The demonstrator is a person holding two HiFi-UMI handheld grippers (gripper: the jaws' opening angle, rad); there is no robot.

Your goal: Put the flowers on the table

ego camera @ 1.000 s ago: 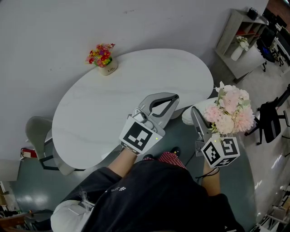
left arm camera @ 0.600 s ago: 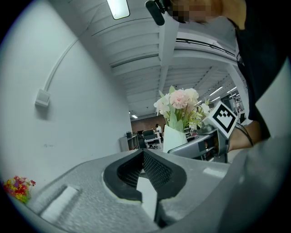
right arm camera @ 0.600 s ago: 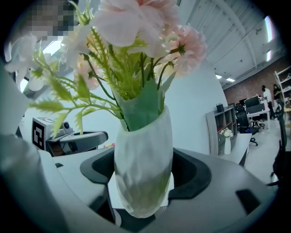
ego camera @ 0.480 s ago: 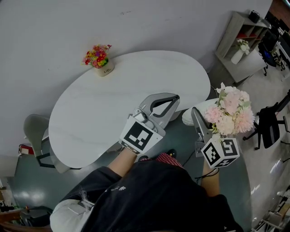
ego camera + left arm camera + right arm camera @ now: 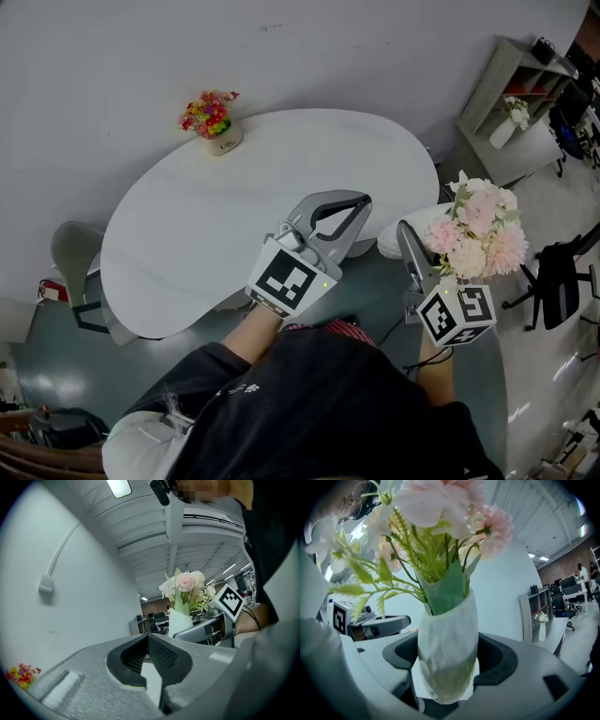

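Note:
A white vase [image 5: 446, 634] of pink flowers [image 5: 476, 234] stands upright between my right gripper's [image 5: 449, 670] jaws, which are shut on its lower body. In the head view the right gripper [image 5: 419, 255] holds the bouquet above the floor, just off the right end of the white oval table [image 5: 281, 178]. My left gripper [image 5: 360, 203] hovers over the table's near edge with its jaws shut and nothing in them; its pads [image 5: 154, 651] meet at the tip. The vase [image 5: 179, 621] also shows in the left gripper view.
A small pot of red and yellow flowers [image 5: 214, 120] sits at the table's far left edge. A pale chair [image 5: 75, 272] stands left of the table, another white seat [image 5: 398, 236] under the bouquet. A shelf unit [image 5: 516, 70] and a black office chair [image 5: 555, 272] are at the right.
The head view has swung slightly, so the table sits a little differently in frame. Both grippers keep their places, and the vase stays in the right one.

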